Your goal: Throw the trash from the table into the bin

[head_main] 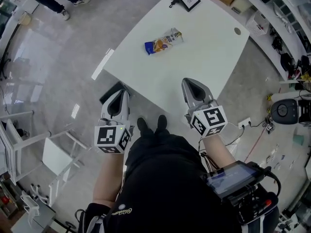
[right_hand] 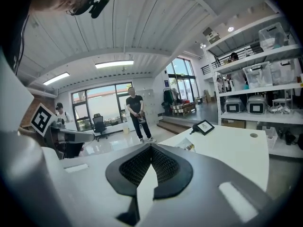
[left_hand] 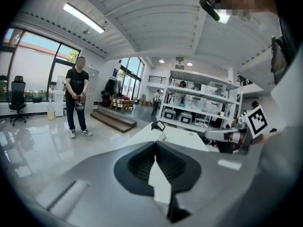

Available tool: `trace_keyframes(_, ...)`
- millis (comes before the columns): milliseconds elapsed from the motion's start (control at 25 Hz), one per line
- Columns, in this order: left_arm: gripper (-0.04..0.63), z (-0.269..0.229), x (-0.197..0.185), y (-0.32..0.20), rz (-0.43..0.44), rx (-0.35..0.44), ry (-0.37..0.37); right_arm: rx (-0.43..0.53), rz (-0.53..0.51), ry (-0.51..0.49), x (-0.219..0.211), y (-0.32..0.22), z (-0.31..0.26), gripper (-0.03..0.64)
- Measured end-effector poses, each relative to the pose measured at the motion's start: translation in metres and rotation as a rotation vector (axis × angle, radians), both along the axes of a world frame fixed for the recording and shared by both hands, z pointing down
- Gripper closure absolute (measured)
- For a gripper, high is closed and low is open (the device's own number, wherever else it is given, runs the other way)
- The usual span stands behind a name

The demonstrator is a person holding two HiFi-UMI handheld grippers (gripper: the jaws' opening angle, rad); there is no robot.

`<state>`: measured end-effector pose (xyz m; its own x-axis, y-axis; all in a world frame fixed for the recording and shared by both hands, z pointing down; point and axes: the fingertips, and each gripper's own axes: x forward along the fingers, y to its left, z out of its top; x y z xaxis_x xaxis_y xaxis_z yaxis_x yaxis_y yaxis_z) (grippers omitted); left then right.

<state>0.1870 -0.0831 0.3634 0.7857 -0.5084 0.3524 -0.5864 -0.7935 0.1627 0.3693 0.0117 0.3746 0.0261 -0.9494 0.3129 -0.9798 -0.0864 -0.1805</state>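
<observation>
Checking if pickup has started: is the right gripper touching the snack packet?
Apart. Head view shows the right gripper at the near edge of the table, bare tabletop between it and the snack packet.

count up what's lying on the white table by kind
snack packet: 1
framed display: 1
total: 2
</observation>
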Motion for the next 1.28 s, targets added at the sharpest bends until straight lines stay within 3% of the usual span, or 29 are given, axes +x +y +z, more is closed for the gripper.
trace_keyframes(200, 0.586, 0.022, 0.013, -0.013, 0.020, -0.044, -0.011, -0.112, -0.055, 0.102, 0.018, -0.036, 0.049, 0.607)
trace_keyframes(400, 0.586, 0.054, 0.024, -0.032, -0.003, -0.132, -0.009, -0.212, -0.143, 0.210, 0.035, -0.094, 0.097, 0.510)
trace_keyframes(520, 0.586, 0.061, 0.028, -0.038, -0.003, -0.145, -0.005, -0.313, -0.295, 0.399, 0.037, -0.127, 0.128, 0.415)
trace_keyframes(680, 0.586, 0.068, 0.028, -0.045, -0.001, -0.158, -0.001, -0.459, -0.572, 0.749, 0.044, -0.166, 0.162, 0.284)
trace_keyframes(840, 0.586, 0.075, 0.030, -0.047, -0.002, -0.170, -0.004, -0.560, -0.756, 0.960, 0.056, -0.195, 0.184, 0.234)
trace_keyframes(1040, 0.586, 0.081, 0.032, -0.046, 0.005, -0.181, -0.010, -0.683, -0.905, 1.032, 0.062, -0.209, 0.213, 0.219)
trace_keyframes(1280, 0.586, 0.088, 0.026, -0.046, 0.007, -0.196, -0.015, -0.777, -0.986, 0.952, 0.060, -0.215, 0.224, 0.224)
